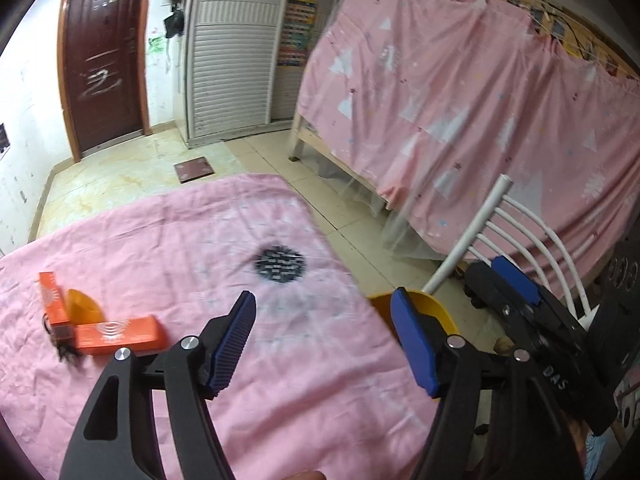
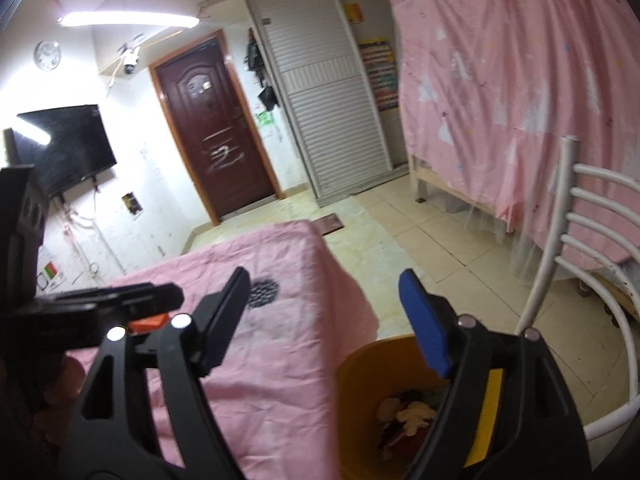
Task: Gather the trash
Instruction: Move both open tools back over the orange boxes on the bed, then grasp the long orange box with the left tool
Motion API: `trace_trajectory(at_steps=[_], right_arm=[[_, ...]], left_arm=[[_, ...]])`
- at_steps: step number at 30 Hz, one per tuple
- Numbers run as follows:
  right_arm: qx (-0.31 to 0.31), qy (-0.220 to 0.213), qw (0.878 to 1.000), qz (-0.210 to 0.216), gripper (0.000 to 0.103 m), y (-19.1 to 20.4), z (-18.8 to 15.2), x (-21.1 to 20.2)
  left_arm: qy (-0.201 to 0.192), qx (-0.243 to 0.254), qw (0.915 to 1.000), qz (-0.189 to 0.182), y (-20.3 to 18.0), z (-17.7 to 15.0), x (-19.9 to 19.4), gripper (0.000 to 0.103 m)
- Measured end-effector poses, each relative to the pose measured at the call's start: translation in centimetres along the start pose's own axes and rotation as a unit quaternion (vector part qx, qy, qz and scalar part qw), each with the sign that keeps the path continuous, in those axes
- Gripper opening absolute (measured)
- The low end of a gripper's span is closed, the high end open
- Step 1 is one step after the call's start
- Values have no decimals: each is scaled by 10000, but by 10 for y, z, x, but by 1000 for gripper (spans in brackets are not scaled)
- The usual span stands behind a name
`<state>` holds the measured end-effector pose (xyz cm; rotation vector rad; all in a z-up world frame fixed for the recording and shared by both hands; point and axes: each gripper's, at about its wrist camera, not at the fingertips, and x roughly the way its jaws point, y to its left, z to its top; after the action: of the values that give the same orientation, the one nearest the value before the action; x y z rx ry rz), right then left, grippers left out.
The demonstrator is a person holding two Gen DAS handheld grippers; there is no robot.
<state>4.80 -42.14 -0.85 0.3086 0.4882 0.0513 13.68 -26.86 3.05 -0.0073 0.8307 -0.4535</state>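
Trash first: two orange boxes point(image 1: 120, 332) lie in an L on the pink cloth point(image 1: 280, 392), lower left of the left wrist view, w/ an orange-yellow piece point(image 1: 82, 306) tucked between them and a small black bit point(image 1: 66, 350) touching the nearer box. In the right wrist view only a sliver of one box shows, behind my other tool.

Yellow bin point(image 2: 360, 384) sits on the floor just beside the cloth's right edge, bottom centre of the right wrist view; crumpled scraps point(image 2: 408, 416) inside it. Its rim peeks out behind the right finger in the left wrist view.

My left gripper point(image 1: 324, 340) is spread, nothing between the pads, over bare cloth right of the boxes, not touching them. My right gripper point(image 2: 324, 320) is also spread and empty, left finger over the cloth, right finger over the bin.

Dark round print point(image 1: 280, 266) on the cloth, centre frame. White chair point(image 2: 568, 272) at right edge, near the bin. Pink curtain point(image 1: 460, 100) fills upper right, brown door point(image 1: 102, 52) upper left, slatted wardrobe point(image 1: 236, 48) beside it. TV point(image 2: 64, 148) on the wall, left of the right wrist view.
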Motion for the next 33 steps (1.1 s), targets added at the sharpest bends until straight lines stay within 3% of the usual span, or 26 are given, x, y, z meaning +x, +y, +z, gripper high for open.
trace_trajectory(at_steps=[11,33], right_arm=[[-491,521,9966,404,81,69,-14,38],[-1483,1289,9757,969,89,190,-42,95]], left_arm=[[-279,-653,9949,714,87,6,-25,73],[21,-1538,9742,1652,210,-4,-26,77]])
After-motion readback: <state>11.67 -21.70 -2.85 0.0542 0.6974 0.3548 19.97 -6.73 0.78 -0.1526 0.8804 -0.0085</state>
